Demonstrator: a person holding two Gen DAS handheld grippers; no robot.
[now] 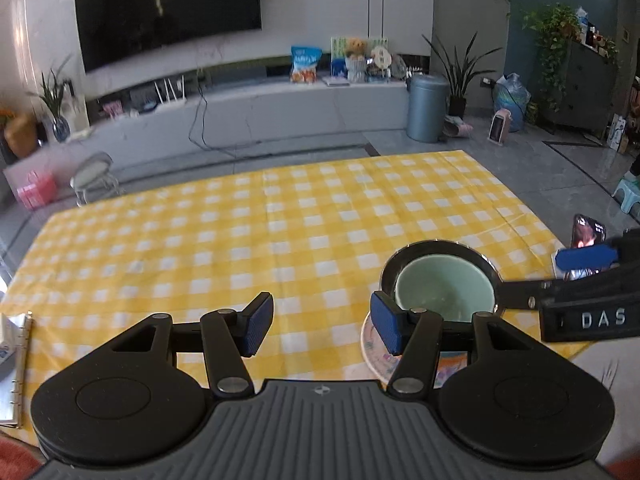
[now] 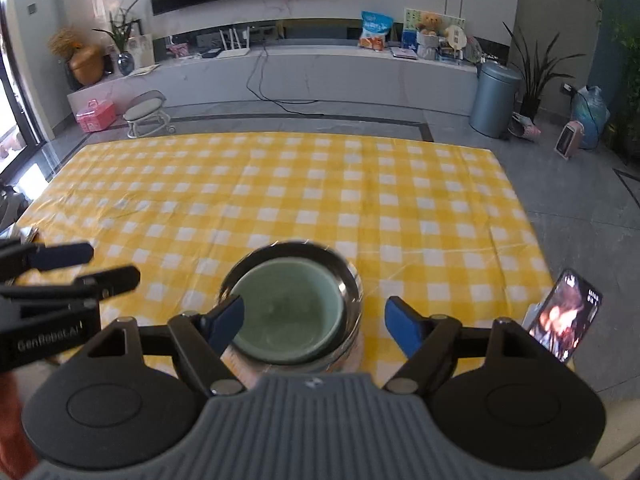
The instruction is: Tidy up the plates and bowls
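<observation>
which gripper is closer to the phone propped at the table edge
Right. The right gripper hangs open above the stacked bowls, just left of the phone. The left gripper, also open, is farther away, beyond the bowls.

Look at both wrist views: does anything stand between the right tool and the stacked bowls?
Nothing visible does. The right tool is open, with the green bowl nested in the metal bowl just beyond its fingers. The left tool hangs off to one side and the phone to the other.

Pale green bowl (image 2: 286, 312) nested upright in steel bowl (image 2: 352, 280) atop patterned plate (image 1: 374, 350).
</observation>
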